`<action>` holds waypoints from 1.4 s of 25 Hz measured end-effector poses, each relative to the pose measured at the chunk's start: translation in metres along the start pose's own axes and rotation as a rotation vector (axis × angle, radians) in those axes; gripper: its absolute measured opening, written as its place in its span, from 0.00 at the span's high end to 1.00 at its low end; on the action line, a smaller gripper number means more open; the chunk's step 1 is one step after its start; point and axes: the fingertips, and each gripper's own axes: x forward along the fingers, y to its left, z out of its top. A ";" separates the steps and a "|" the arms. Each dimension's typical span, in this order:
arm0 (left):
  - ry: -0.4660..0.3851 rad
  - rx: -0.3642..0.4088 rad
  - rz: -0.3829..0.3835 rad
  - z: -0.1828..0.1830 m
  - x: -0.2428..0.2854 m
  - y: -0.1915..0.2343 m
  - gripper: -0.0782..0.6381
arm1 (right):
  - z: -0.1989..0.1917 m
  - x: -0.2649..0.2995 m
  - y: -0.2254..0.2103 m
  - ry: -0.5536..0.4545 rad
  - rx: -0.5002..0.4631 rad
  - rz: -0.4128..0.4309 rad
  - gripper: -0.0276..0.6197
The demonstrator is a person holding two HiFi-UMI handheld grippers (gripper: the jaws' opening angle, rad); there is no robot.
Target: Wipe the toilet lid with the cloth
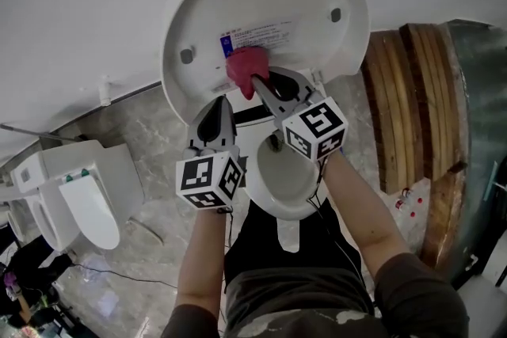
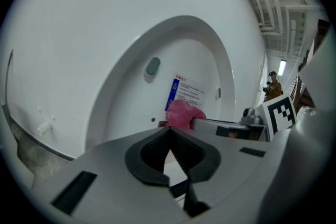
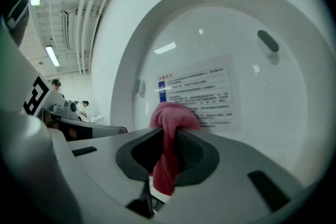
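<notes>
The white toilet lid (image 1: 261,4) stands raised, its inner face toward me, with a printed label (image 1: 257,36) near its lower middle. A bunched pink cloth (image 1: 245,66) is pressed against the lid just below the label. My right gripper (image 1: 255,81) is shut on that cloth; in the right gripper view the cloth (image 3: 169,136) hangs between the closed jaws in front of the label (image 3: 202,89). My left gripper (image 1: 223,100) is shut with nothing in it, pointing at the lid's lower left. The left gripper view shows the cloth (image 2: 184,113) past its closed tips.
The toilet bowl (image 1: 285,178) sits below the lid between my arms. A second white toilet (image 1: 75,198) stands at the left on the marble floor. A wooden slatted panel (image 1: 416,107) is at the right. Two rubber bumpers (image 1: 335,14) dot the lid.
</notes>
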 end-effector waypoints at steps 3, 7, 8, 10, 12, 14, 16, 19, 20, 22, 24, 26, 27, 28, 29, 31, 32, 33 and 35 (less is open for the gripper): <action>0.006 0.011 -0.021 -0.004 0.013 -0.025 0.88 | 0.001 -0.017 -0.026 -0.004 0.011 -0.035 0.89; 0.017 0.005 -0.052 -0.011 0.029 -0.060 0.88 | -0.001 -0.043 -0.057 -0.007 0.030 -0.089 0.89; 0.018 0.006 -0.059 -0.012 0.033 -0.067 0.88 | -0.001 -0.049 -0.065 -0.008 0.029 -0.104 0.89; 0.020 0.009 -0.070 -0.015 0.040 -0.082 0.88 | -0.002 -0.061 -0.079 -0.009 0.026 -0.133 0.89; 0.024 0.009 -0.079 -0.019 0.046 -0.094 0.88 | -0.004 -0.071 -0.092 -0.010 0.040 -0.160 0.89; 0.031 0.003 -0.084 -0.024 0.049 -0.104 0.88 | -0.007 -0.080 -0.104 -0.011 0.072 -0.184 0.89; 0.037 -0.003 -0.088 -0.029 0.052 -0.112 0.88 | -0.010 -0.088 -0.115 -0.012 0.101 -0.206 0.89; 0.041 -0.006 -0.091 -0.035 0.056 -0.121 0.88 | -0.015 -0.098 -0.127 -0.006 0.120 -0.238 0.89; 0.041 -0.008 -0.091 -0.036 0.056 -0.122 0.88 | -0.017 -0.101 -0.130 -0.003 0.127 -0.248 0.89; 0.041 -0.012 -0.089 -0.037 0.056 -0.123 0.88 | -0.021 -0.106 -0.136 0.004 0.142 -0.269 0.89; 0.038 -0.014 -0.080 -0.038 0.053 -0.119 0.88 | -0.024 -0.108 -0.137 0.011 0.150 -0.281 0.89; 0.032 -0.022 -0.061 -0.037 0.048 -0.109 0.88 | -0.024 -0.106 -0.131 0.013 0.148 -0.273 0.89; 0.029 -0.030 -0.049 -0.036 0.044 -0.102 0.88 | -0.023 -0.104 -0.124 0.014 0.142 -0.262 0.89; 0.026 -0.036 -0.035 -0.035 0.040 -0.094 0.88 | -0.023 -0.100 -0.116 0.016 0.135 -0.246 0.89; 0.024 -0.040 -0.022 -0.035 0.035 -0.086 0.88 | -0.023 -0.094 -0.106 0.018 0.128 -0.227 0.89; 0.022 -0.040 0.005 -0.035 0.025 -0.067 0.88 | -0.025 -0.081 -0.084 0.028 0.115 -0.185 0.89; 0.023 -0.038 0.019 -0.035 0.020 -0.057 0.88 | -0.027 -0.073 -0.072 0.033 0.109 -0.162 0.89; 0.024 -0.037 0.034 -0.036 0.014 -0.046 0.88 | -0.028 -0.064 -0.059 0.038 0.103 -0.136 0.89; 0.028 -0.040 0.064 -0.038 0.004 -0.023 0.88 | -0.032 -0.045 -0.032 0.048 0.084 -0.079 0.89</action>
